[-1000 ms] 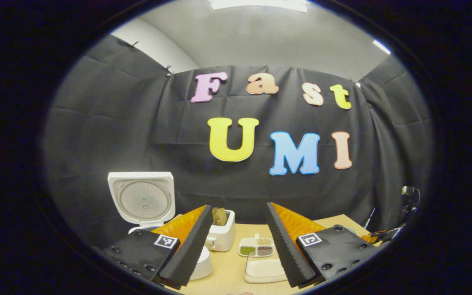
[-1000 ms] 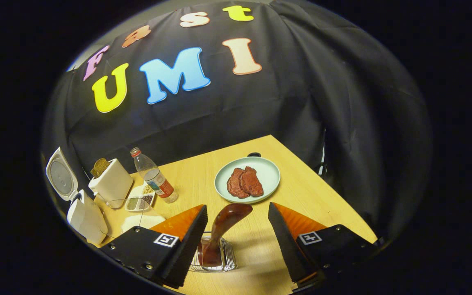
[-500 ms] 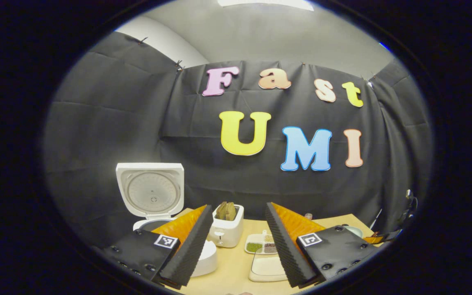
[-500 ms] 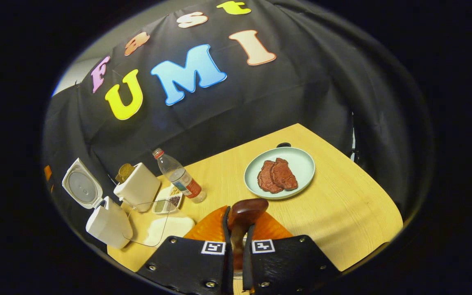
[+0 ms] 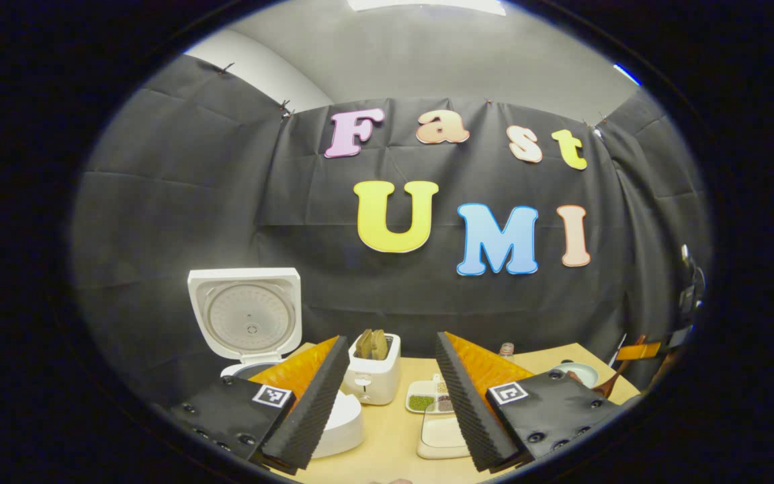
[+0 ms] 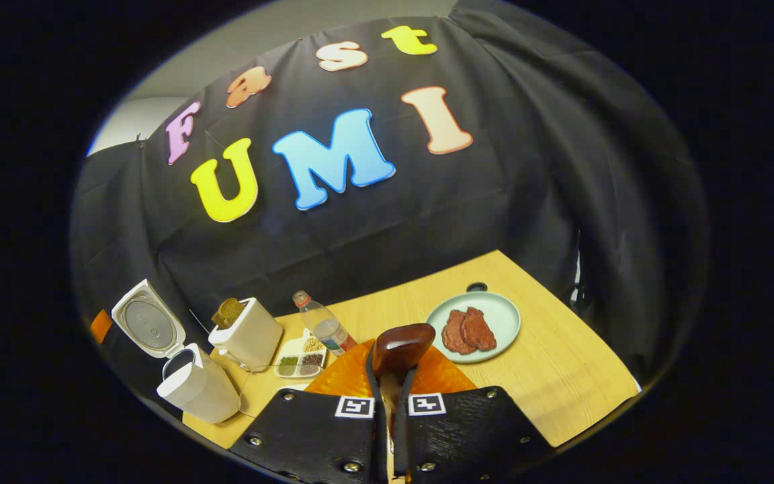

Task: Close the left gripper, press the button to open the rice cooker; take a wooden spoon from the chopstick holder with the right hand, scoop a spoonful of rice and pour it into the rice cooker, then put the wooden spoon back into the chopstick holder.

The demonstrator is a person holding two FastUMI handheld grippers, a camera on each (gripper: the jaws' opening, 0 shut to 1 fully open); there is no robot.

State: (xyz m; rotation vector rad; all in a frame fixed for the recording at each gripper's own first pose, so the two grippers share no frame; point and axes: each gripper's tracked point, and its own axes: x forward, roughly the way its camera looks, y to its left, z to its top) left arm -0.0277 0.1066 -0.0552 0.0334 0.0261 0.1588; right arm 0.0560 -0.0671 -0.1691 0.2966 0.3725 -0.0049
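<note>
The white rice cooker (image 5: 333,423) stands at the left with its lid (image 5: 246,312) raised upright. My left gripper (image 5: 392,339) hovers open and empty above the table's near edge, fingers spread before the toaster. My right gripper (image 6: 389,380) is shut on the dark wooden spoon (image 6: 402,346), whose rounded end sticks up between the fingers. From here the rice cooker (image 6: 195,390) sits far left with its lid (image 6: 148,326) open. A shallow white tray of rice (image 5: 442,433) lies just past the left gripper. The right gripper's body hides the chopstick holder.
A white toaster (image 6: 247,336) holding bread stands beside the cooker. A divided dish of grains (image 6: 301,363) and a plastic bottle (image 6: 326,329) sit mid-table. A pale green plate (image 6: 504,316) with meat slices lies at the right, near the wooden table's edge (image 6: 595,396).
The right gripper went from open around the spoon to shut on it, then rose with it, the table dropping away. The left gripper shifted slightly and stayed open.
</note>
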